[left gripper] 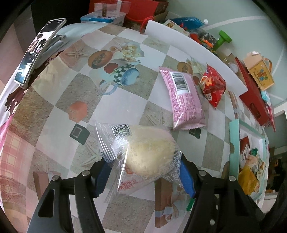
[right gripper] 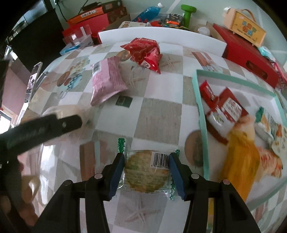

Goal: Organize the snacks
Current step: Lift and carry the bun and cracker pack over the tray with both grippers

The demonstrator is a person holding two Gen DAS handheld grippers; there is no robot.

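Note:
My left gripper (left gripper: 143, 172) is shut on a clear-wrapped pale bread bun (left gripper: 150, 152), held above the checked tablecloth. My right gripper (right gripper: 146, 170) has its blue pads against both sides of a round green-flecked cracker pack (right gripper: 146, 172) with a barcode, low over the table. A pink snack bag (left gripper: 183, 96) and a red snack bag (left gripper: 212, 85) lie on the table; they also show in the right wrist view, pink (right gripper: 107, 80) and red (right gripper: 145, 52). A teal-rimmed tray (right gripper: 201, 111) at the right holds several snack packs. The left gripper's arm (right gripper: 41, 129) crosses the left of the right view.
A phone on a stand (left gripper: 35, 53) sits at the far left. A white board (left gripper: 188, 48) runs along the table's back. Behind it are red boxes (right gripper: 251, 53), a small carton with a handle (right gripper: 245, 28), a green dumbbell (right gripper: 187, 12) and a blue bottle (right gripper: 147, 12).

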